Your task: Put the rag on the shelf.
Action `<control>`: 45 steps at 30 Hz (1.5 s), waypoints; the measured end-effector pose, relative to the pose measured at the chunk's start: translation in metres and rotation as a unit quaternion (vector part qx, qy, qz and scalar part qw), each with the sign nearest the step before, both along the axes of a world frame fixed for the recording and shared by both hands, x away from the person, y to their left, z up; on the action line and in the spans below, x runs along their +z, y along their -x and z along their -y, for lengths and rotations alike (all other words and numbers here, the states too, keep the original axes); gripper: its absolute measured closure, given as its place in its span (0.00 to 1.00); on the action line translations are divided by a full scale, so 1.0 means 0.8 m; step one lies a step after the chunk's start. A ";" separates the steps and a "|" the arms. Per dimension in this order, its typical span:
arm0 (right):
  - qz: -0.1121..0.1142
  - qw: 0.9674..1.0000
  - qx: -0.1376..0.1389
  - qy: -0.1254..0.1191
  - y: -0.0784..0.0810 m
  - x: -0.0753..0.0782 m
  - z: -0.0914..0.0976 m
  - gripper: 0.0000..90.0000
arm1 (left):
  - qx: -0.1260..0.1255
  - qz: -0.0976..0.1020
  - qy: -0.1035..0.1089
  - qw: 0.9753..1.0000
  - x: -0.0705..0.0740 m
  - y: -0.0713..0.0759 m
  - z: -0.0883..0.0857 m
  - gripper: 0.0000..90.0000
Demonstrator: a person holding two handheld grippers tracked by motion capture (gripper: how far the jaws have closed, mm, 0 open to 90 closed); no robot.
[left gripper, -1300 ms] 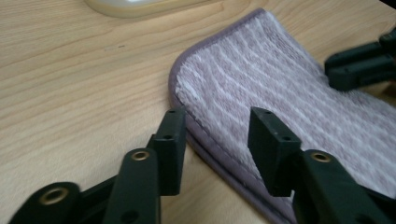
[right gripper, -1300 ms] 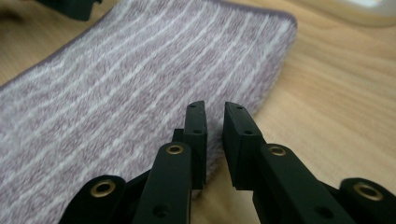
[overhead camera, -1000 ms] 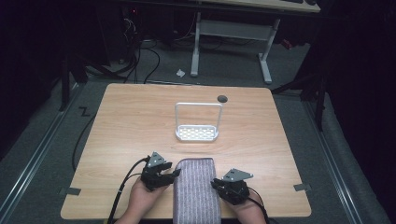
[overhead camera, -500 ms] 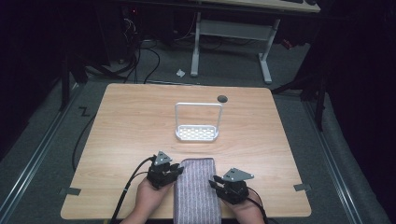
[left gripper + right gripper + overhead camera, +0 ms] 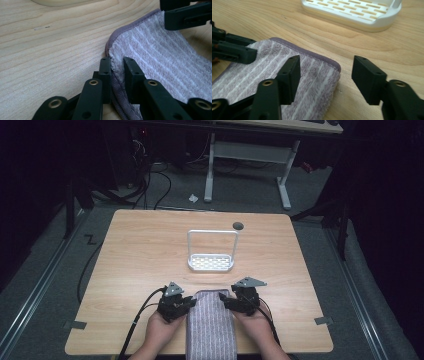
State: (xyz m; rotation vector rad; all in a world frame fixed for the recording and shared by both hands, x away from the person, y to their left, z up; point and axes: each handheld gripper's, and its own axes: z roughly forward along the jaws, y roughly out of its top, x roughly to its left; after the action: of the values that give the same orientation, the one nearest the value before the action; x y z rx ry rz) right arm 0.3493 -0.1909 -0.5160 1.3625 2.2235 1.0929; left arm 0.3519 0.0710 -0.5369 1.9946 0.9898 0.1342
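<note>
Folded purple-grey striped towel [image 5: 210,327] lying at the middle of the tabletop's near edge, long side running away from that edge, near end hanging just past it. Left gripper [image 5: 114,65] set at the towel's far left corner, jaws nearly together and pinching the hemmed edge, pile bunched up between them; likely gripped there to lift or unfold the top layer. Right gripper [image 5: 325,75] at the far right corner, jaws spread wide, one above the cloth and the other over bare wood beside it, straddling the corner without touching it; judged to be lined up for a matching pinch, not yet made. Both grippers low over the wooden tabletop [image 5: 145,250], held in a person's hands coming in from the near edge, one on each side of the towel. Symmetric hold on the two far corners suggesting a two-handed lift or spread. White slotted rack [image 5: 211,262] with a tall wire hoop standing at the tabletop's middle, well apart from the towel, possibly the hanging place. No brand, label or writing legible anywhere.
</note>
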 end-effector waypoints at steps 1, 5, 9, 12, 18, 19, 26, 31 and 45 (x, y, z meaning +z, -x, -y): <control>-0.006 1.000 -0.001 0.004 -0.001 -0.003 -0.001 0.39 | -0.001 0.001 0.000 1.000 0.000 0.000 0.000 0.86; -0.017 1.000 0.001 0.012 0.003 -0.012 -0.004 0.39 | -0.002 0.000 0.001 1.000 0.000 0.000 0.000 0.85; -0.015 1.000 0.001 0.013 0.008 -0.016 -0.006 0.41 | -0.004 -0.001 0.002 1.000 0.000 0.000 0.000 0.85; -0.006 1.000 0.010 0.018 0.011 -0.018 -0.008 0.47 | -0.004 -0.002 0.003 1.000 0.000 0.001 -0.001 0.85; 0.002 1.000 0.014 0.015 0.015 -0.019 -0.010 0.59 | -0.003 0.000 0.001 1.000 0.000 0.002 0.000 0.85; 0.003 1.000 0.013 0.014 0.014 -0.019 -0.010 0.61 | -0.003 0.000 0.002 1.000 0.000 0.002 -0.001 0.85; 0.010 1.000 0.021 0.013 0.019 -0.017 -0.014 0.92 | 0.007 0.019 0.007 1.000 0.002 0.007 -0.004 0.87; 0.048 0.999 0.025 0.004 0.029 -0.006 -0.020 0.93 | 0.010 0.041 0.019 0.999 0.006 0.012 -0.008 0.89; 0.139 0.990 0.005 0.006 0.037 0.031 -0.021 0.93 | 0.023 0.107 0.048 0.993 0.046 0.020 -0.005 0.89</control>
State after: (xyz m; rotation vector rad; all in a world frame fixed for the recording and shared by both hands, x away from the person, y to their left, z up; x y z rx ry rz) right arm 0.3200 -0.1741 -0.4910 1.1179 2.0316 1.1913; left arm 0.3361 0.0753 -0.4999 1.8280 0.8872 0.3142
